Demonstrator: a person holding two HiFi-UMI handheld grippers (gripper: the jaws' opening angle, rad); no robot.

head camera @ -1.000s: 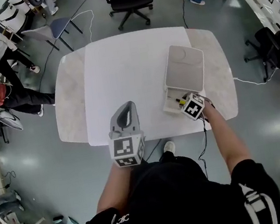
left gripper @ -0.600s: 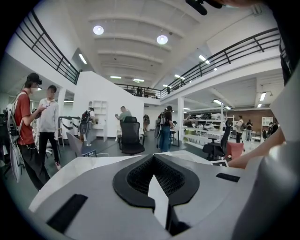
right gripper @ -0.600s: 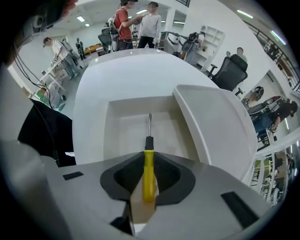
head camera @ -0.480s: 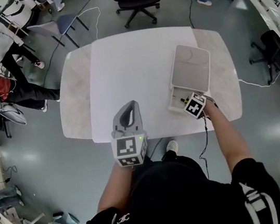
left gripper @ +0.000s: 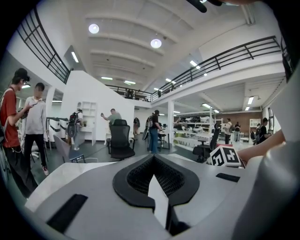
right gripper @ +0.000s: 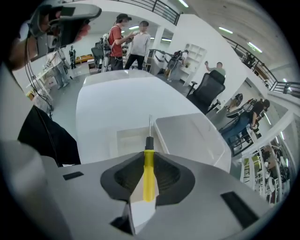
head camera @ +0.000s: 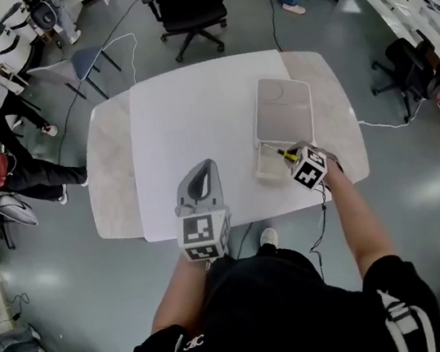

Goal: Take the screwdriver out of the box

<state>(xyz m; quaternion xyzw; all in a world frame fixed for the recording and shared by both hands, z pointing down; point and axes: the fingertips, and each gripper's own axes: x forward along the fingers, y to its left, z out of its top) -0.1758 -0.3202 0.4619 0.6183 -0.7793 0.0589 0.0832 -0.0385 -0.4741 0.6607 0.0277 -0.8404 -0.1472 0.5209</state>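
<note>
Looking down in the head view, the right gripper [head camera: 290,158] is seen over the near end of the open box [head camera: 265,174], which lies on the right part of the white surface [head camera: 194,117] with its lid [head camera: 283,111] folded back on the far side. The screwdriver [head camera: 281,152] shows as a small yellow-and-black piece at the jaws, above the tray. Whether its tip is clear of the box rim cannot be told from here. If it is not, the tip may catch the rim during withdrawal, and the light box may be dragged or tipped. The left gripper [head camera: 204,165] is held well apart over the near edge of the surface, so the box is not steadied by it.

In the left gripper view, the jaws are closed together with nothing between them. They are aimed across the room, and only the marker cube [left gripper: 224,156] of the right gripper is seen at the right.

In the right gripper view, the jaws are clamped on the yellow handle of the screwdriver [right gripper: 148,168], and the thin shaft points out towards the tray. Only a narrow, smooth handle is pinched, so it is judged that the tool may pivot or slide between the pads if the gripper is swung quickly. A slip here would likely drop it back into the tray or onto the surface.
</note>
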